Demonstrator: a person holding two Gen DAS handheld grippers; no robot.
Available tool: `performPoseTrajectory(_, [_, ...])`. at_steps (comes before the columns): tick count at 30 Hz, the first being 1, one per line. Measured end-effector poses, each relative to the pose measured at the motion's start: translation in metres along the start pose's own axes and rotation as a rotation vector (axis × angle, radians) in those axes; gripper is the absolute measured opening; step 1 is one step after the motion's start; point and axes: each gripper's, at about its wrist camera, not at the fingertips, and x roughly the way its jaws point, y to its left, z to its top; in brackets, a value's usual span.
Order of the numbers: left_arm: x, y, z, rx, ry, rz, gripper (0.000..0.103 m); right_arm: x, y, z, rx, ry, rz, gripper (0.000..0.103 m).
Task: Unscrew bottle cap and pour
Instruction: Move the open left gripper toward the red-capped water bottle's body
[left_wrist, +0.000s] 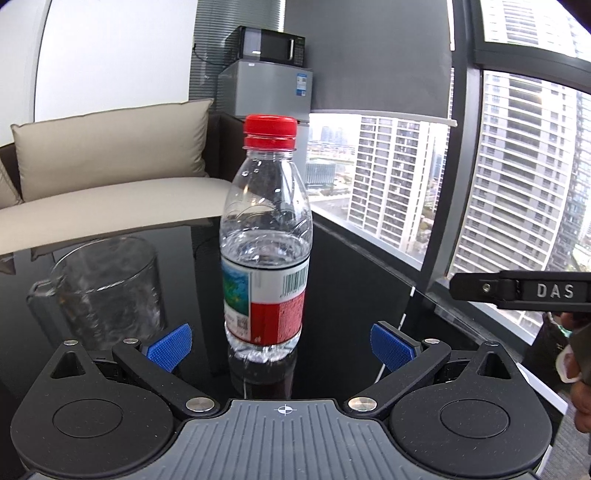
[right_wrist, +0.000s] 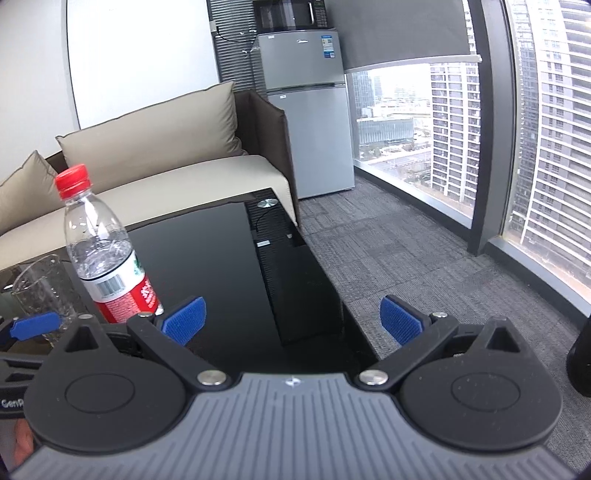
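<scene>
On glossy black table (left_wrist: 351, 280), ribbed-cap clear plastic bottle (left_wrist: 266, 236) stands upright.

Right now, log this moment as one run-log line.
phase: approach | left gripper: open, bottle centred ahead | right gripper: open, empty | cap: on | glass: empty, left of bottle

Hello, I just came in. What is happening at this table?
A person holds a gripper in each hand, and neither holds anything. The left gripper is open and lined up on the water bottle, which stands upright on the black table with its red cap on. A glass cup stands beside the bottle. The right gripper is open too, off to the bottle's side over the table.
</scene>
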Motion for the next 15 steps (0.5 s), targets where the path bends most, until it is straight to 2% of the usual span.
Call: performPoseTrajectory(15, [0.024,-0.002,0.009,-0.004,-0.023,0.022,0.102,0.004,-0.016,-0.001,0.084,0.018,-0.023,0.103])
